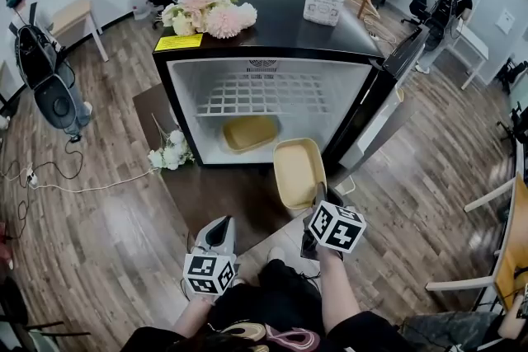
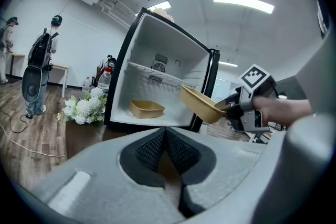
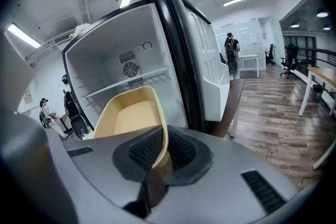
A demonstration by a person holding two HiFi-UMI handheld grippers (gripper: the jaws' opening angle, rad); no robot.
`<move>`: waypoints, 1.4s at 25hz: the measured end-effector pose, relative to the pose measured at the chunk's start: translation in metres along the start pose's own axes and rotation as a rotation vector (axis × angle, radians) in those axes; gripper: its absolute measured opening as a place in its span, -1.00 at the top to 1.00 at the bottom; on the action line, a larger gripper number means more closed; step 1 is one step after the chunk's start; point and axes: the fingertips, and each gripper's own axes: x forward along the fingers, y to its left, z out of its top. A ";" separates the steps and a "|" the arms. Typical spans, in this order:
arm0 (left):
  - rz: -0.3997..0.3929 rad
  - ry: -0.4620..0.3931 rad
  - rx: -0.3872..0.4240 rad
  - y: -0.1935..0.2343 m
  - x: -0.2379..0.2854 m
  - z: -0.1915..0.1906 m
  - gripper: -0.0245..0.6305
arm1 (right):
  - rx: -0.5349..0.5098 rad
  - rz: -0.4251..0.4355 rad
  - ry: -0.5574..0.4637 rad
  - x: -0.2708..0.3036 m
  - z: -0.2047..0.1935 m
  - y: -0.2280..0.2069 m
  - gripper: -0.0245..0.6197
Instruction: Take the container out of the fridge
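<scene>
Closed on nothing, left gripper (image 1: 220,224) waits low; right gripper (image 3: 160,157) pinches the rim of the tan container (image 1: 299,171), held clear of the open fridge (image 1: 351,99) (a twin tray (image 1: 249,133) sits inside). Keeping it level seems wise.

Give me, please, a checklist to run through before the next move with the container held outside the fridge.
1. Grip of the right claw on the rim of the held container: ok, shut on it.
2. The held container clear of the fridge: ok.
3. The held container empty, nothing to spill: ok.
4. The left claw free: ok, shut and empty.
5. Bare tabletop in front for set-down: ok.
6. The fridge emptied: not ok, a second container lies inside.
</scene>
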 end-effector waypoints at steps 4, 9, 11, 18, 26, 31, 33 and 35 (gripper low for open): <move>0.002 0.007 0.000 0.000 0.001 -0.003 0.90 | -0.008 -0.005 0.016 0.003 -0.009 -0.002 0.82; 0.005 0.019 -0.001 0.000 0.004 -0.005 0.90 | -0.017 -0.013 0.035 0.009 -0.019 -0.006 0.82; 0.010 0.023 -0.002 0.001 0.004 -0.006 0.90 | -0.017 -0.013 0.053 0.013 -0.027 -0.007 0.82; 0.034 0.034 0.013 0.007 0.004 -0.006 0.90 | -0.028 -0.011 0.106 0.028 -0.052 -0.007 0.82; 0.052 0.040 0.010 0.011 0.003 -0.009 0.90 | -0.034 -0.028 0.157 0.037 -0.077 -0.015 0.82; 0.056 0.042 0.002 0.011 0.003 -0.012 0.90 | -0.033 -0.050 0.178 0.040 -0.087 -0.024 0.82; 0.056 0.046 -0.001 0.010 0.003 -0.014 0.90 | -0.031 -0.058 0.189 0.041 -0.094 -0.028 0.82; 0.057 0.049 -0.002 0.010 0.004 -0.016 0.90 | -0.029 -0.062 0.201 0.042 -0.101 -0.030 0.82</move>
